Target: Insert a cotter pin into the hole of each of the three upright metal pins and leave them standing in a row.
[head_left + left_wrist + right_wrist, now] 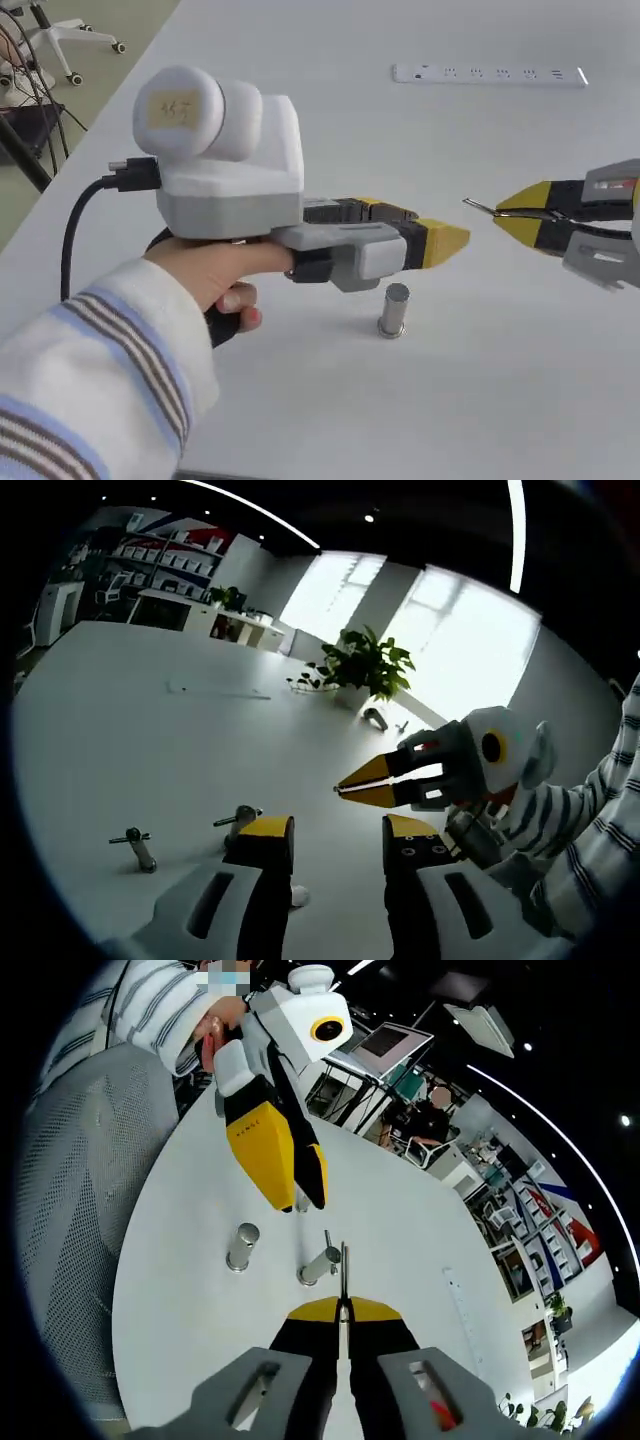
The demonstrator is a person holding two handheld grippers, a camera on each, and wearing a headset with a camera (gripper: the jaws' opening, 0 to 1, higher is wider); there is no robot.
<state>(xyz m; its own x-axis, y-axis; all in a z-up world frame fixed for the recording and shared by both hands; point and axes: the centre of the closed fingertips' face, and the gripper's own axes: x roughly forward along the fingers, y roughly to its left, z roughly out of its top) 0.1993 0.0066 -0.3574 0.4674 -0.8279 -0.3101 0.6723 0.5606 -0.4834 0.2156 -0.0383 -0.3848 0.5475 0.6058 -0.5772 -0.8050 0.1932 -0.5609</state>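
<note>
**Cotter pin aloft, bare pin unsteadied**

The right gripper (505, 212), its jaws pressed together on a thin cotter pin (480, 207), hangs above and to the right of the bare pin (394, 310), which stands free on the counter (450, 420). The left gripper (450, 240) hovers just above the bare pin, jaws spread on nothing. If the cotter pin misses the hole, the sideways push would likely tip or skid the bare pin, perhaps into the finished pins (238, 823) near it. The cotter pin may also twist in so narrow a pinch.
</note>
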